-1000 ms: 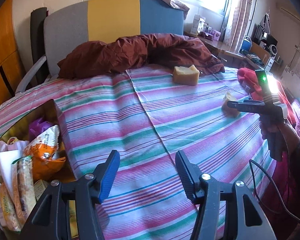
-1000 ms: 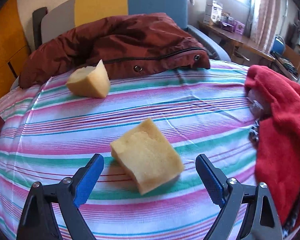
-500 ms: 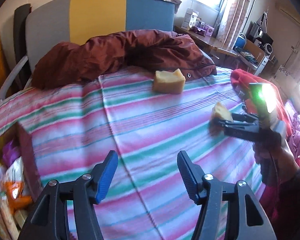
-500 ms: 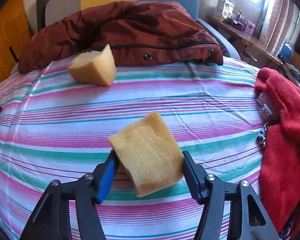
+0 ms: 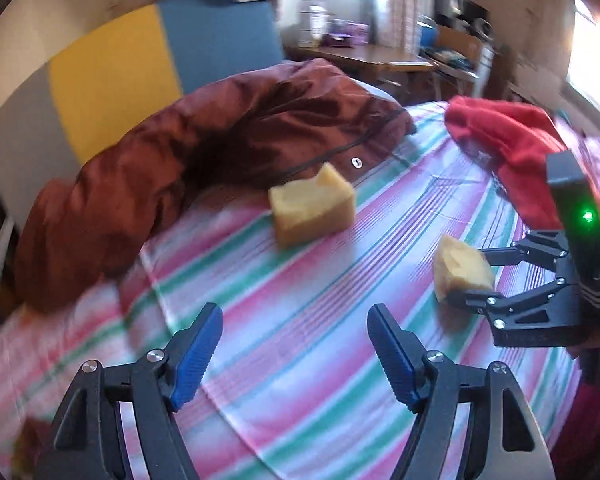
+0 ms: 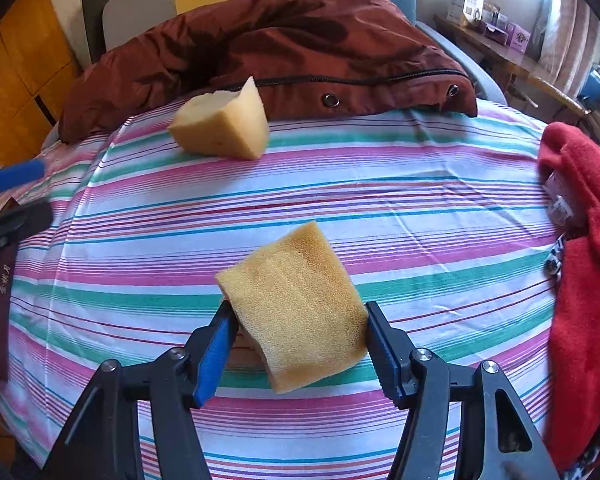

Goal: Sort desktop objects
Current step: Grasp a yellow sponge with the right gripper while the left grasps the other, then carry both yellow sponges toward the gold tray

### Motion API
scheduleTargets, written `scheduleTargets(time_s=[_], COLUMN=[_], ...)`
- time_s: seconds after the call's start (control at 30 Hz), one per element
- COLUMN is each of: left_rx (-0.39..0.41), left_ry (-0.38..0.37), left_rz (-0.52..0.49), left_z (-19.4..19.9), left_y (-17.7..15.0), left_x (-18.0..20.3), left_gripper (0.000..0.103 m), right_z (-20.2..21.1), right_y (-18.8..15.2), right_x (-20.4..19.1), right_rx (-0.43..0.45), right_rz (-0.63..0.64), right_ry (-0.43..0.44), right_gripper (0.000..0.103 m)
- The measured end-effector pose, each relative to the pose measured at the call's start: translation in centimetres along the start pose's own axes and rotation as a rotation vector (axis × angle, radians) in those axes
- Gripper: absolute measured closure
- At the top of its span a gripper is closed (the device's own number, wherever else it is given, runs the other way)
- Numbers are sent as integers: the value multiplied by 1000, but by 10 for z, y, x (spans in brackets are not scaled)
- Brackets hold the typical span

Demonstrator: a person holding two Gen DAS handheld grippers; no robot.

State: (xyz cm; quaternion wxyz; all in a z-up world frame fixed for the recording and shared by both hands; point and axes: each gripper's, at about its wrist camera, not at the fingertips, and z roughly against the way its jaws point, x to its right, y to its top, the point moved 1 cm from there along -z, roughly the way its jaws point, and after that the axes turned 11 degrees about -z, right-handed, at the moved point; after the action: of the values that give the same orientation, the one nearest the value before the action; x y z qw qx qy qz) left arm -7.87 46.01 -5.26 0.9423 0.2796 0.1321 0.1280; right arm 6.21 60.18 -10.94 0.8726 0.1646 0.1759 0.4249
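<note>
The right gripper [image 6: 296, 344] clamped the near sponge [image 6: 296, 308] for lifting; the left gripper [image 5: 296, 356], jaws just widened and empty, faced the far sponge [image 5: 312, 210], likely its pick.

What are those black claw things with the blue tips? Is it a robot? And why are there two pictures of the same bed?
No robot here: a person holds a tool in each hand, called a hand-held gripper. Each one has a small camera looking along its two fingers, so you get two pictures.

One picture is from the left hand-held gripper. Its jaws have just been opening, with nothing between them.

The other is from the right hand-held gripper, which squeezes a yellow sponge.

A second sponge lies on the striped sheet, next to a brown jacket. A red cloth sits at the side.
</note>
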Motion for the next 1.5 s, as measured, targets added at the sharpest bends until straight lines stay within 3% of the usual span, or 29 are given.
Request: scheduleTargets(time_s=[0.07, 0.3, 0.5, 0.7, 0.87, 1.0, 1.07, 1.2, 1.3, 1.4, 1.5], left_rx=[6, 30, 1, -23, -26, -62, -48, -12, -25, -62, -80], left_ry=[-5, -32, -82, -43, -79, -164, -162, -232, -230, -100, -116], left_rz=[-52, -230, -355, -438, -464, -379, -366, -285, -276, -381, -391], left_z=[-9, -38, -65, -91, -106, -119, -113, -85, -73, -85, -92], left_y=[8, 41, 57, 67, 77, 77, 69, 58, 53, 56, 55], left_x=[1, 3, 0, 0, 3, 4, 6, -1, -3, 9, 18], left_gripper=[21, 19, 17, 17, 17, 22, 24, 27, 27, 27, 25], right_z=[0, -2, -2, -2, -4, -4, -2, -2, -1, -1, 0], right_y=[-1, -2, -3, -4, -6, -8, -9, -10, -10, -11, -11], right_x=[-1, 3, 4, 7, 7, 6, 5, 4, 4, 3, 3], right_rx=[-1, -15, -19, -23, -27, -29, -26, -25, -25, -24, -22], right_rz=[3, -11, -8, -12, -11, -14, -10, -5, -11, -15, -15], right_ry=[2, 13, 15, 18, 14, 15, 14, 9, 8, 4, 2], right_gripper=[40, 39, 38, 37, 34, 34, 34, 34, 34, 33, 33])
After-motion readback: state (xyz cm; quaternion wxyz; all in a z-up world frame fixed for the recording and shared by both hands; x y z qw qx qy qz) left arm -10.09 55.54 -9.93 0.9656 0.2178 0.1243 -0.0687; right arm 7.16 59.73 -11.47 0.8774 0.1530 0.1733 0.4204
